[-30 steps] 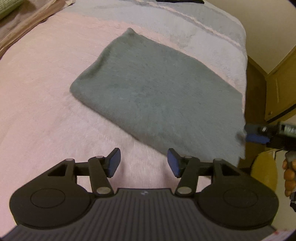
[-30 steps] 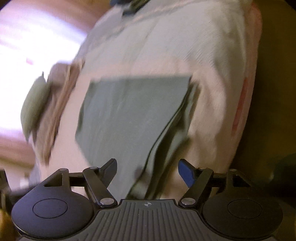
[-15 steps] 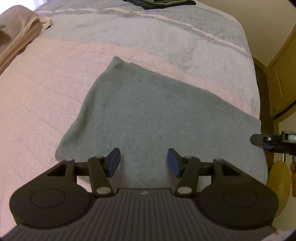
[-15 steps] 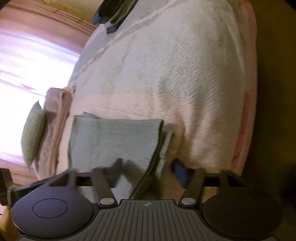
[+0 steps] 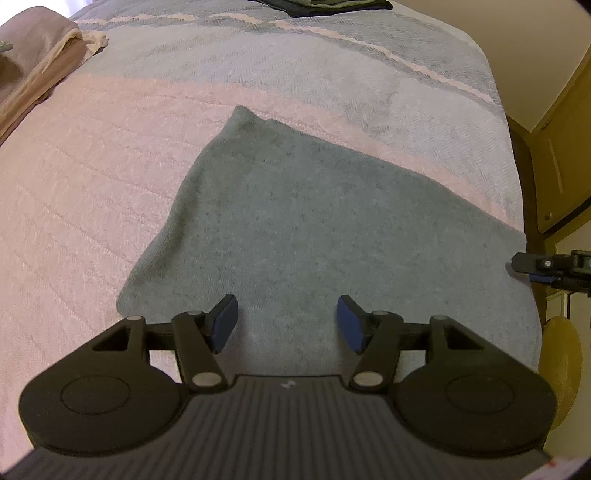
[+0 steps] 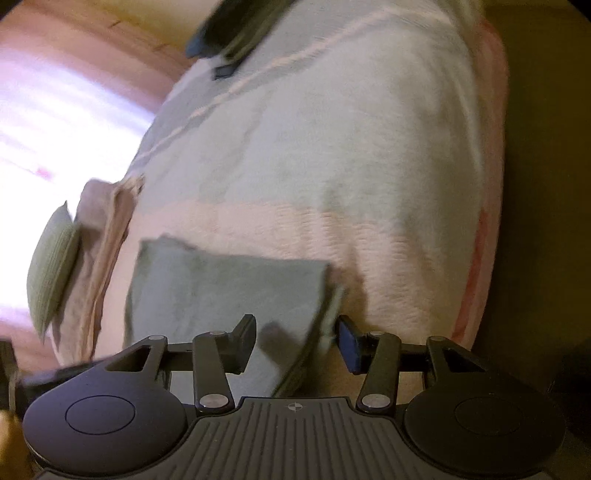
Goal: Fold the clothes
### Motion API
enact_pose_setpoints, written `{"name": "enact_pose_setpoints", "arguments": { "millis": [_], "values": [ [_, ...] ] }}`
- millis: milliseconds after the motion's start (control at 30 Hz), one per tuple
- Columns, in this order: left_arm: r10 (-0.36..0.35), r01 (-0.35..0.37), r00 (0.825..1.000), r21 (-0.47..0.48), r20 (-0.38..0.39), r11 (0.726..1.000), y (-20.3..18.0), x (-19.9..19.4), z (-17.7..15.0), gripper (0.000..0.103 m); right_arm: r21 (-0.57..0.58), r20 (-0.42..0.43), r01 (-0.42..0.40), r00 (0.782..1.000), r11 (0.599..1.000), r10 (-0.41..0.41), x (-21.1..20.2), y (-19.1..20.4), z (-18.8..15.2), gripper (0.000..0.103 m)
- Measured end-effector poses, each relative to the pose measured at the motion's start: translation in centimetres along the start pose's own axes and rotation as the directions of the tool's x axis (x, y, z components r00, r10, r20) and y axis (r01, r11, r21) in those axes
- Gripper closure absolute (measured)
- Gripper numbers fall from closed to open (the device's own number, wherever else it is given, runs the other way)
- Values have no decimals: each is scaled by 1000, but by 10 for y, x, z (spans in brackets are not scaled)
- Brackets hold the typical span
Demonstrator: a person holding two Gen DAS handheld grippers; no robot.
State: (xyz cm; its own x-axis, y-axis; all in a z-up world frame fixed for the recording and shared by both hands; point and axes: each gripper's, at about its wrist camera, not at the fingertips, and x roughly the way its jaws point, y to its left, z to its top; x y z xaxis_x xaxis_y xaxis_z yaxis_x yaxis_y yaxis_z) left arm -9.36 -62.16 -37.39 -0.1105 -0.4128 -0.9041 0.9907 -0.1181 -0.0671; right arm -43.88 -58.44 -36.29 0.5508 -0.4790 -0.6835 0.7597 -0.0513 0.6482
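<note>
The left gripper (image 5: 286, 325) hangs spread and empty over the near edge of the grey cloth (image 5: 314, 229), which lies folded flat on the bed (image 5: 92, 184). The right gripper (image 6: 297, 341) is spread too, straddling the cloth's layered corner without pinching it. The cloth looks light, soft and limp, so it should sag when lifted; the stacked edges at that corner seem the surest place to pinch.

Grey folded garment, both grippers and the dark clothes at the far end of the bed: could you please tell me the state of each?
Grey knitted garment: folded, flat on the pink blanket.
Left gripper: open, empty, over the garment's near edge.
Right gripper: open, straddling the garment's layered edge.
Dark clothes: stacked at the bed's far end.
</note>
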Motion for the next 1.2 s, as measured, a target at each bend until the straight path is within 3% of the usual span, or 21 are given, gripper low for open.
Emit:
{"name": "enact_pose_setpoints", "arguments": {
  "millis": [167, 233, 267, 333, 533, 667, 800, 933, 1100, 1200],
  "values": [
    [-9, 9, 1000, -16, -10, 1000, 0, 1, -9, 45, 15, -62, -8, 998, 1000, 9, 12, -2, -4, 58],
    [-9, 9, 1000, -10, -9, 1000, -1, 0, -11, 45, 24, -64, 16, 998, 1000, -15, 9, -2, 1, 79],
    [-8, 8, 1000, -11, -5, 1000, -2, -2, -11, 45, 32, -57, 20, 998, 999, -18, 5, 0, 4, 82],
    [-11, 11, 1000, -17, 2, 1000, 0, -4, -11, 45, 24, -44, 36, 998, 999, -35, -5, 6, 9, 100],
    [-8, 9, 1000, -28, 25, 1000, 2, -8, -1, 45, -85, -63, 39, 997, 996, -44, -13, 38, 40, 101],
    [-14, 16, 999, -42, 52, 999, 1, -12, 10, 45, -183, -57, 37, 997, 982, -48, -12, 55, 83, 101],
    [-25, 30, 997, -62, 74, 998, -2, -15, 25, 45, -343, -76, 40, 995, 938, -70, 2, 72, 149, 101],
    [-30, 39, 995, -90, 93, 995, -3, -18, 39, 44, -497, -89, 49, 990, 866, -107, 39, 102, 224, 101],
    [3, 15, 995, -174, 100, 985, 2, -11, 58, 43, -669, -111, 35, 983, 743, -146, 120, 139, 301, 100],
    [28, -7, 994, -209, 101, 978, 8, -4, 68, 43, -712, -137, 23, 976, 702, -171, 172, 143, 318, 100]
  ]
}}
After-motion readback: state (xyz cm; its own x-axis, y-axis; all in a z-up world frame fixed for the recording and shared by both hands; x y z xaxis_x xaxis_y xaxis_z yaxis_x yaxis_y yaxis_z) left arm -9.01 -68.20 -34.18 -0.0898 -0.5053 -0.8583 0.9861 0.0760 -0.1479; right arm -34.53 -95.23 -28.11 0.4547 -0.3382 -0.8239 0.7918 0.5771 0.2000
